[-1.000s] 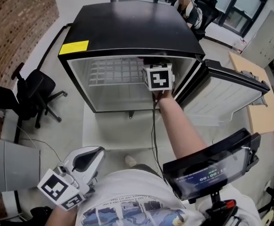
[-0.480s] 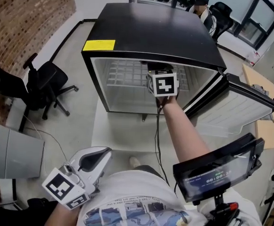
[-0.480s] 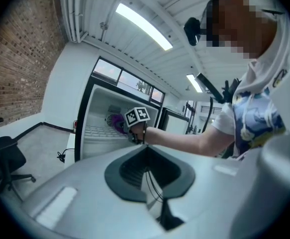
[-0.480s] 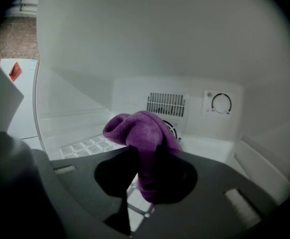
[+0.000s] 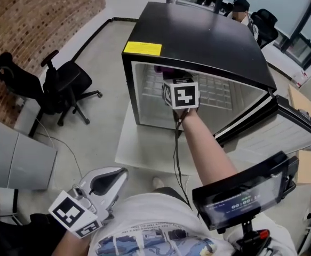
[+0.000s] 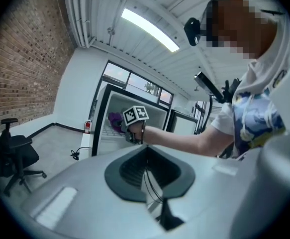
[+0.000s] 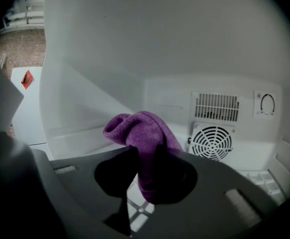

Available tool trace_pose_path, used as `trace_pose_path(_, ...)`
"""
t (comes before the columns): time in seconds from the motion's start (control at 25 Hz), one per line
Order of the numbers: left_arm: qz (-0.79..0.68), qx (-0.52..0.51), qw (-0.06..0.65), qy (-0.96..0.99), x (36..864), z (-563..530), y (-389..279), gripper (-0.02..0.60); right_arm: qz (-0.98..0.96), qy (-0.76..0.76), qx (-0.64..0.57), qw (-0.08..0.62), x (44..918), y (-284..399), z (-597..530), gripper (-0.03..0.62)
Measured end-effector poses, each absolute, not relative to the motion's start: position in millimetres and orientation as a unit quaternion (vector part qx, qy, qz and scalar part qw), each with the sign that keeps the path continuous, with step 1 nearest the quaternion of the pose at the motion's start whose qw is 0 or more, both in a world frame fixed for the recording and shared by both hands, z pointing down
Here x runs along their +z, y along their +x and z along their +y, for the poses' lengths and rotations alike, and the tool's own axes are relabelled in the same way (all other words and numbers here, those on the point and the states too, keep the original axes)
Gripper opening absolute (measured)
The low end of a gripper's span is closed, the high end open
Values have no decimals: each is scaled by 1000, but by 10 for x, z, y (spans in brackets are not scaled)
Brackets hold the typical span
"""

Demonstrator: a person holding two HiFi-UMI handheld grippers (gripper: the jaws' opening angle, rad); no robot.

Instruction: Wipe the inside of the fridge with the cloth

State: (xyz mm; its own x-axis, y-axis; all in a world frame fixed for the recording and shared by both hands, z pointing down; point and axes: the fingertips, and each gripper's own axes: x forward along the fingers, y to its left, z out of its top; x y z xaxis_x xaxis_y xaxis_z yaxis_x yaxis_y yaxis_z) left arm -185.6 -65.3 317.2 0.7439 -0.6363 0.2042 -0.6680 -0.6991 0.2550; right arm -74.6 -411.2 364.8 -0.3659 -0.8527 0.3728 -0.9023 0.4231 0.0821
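Found right gripper (image 5: 172,81) inside the open fridge (image 5: 198,36), fingers clamped on the purple cloth (image 7: 141,133), above the wire shelf (image 7: 135,210). Logged a shift from the cavity's right side toward its left wall within 1 second; judged as a wiping pass under way. Found left gripper (image 5: 108,179) low by the torso, fingers closed, empty.

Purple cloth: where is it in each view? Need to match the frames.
Head view: cloth top centre, just inside the fridge opening.
Left gripper view: small purple patch, left of centre, in the fridge.
Right gripper view: centre, clamped between the jaws.
Shared landmark: the fridge's white interior.
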Motion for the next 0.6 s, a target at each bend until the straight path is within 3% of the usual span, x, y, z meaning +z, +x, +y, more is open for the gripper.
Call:
trace_pose_path(0.32, -376, 52, 161, 911, 3191, -604, -2006, 6, -851, 496, 94, 148, 3585, -1212, -4090, 80)
trace_pose_path(0.6, -366, 56, 162, 915, 3194, -586, -2009, 6, -852, 498, 85, 134, 3512, -1136, -4045, 80)
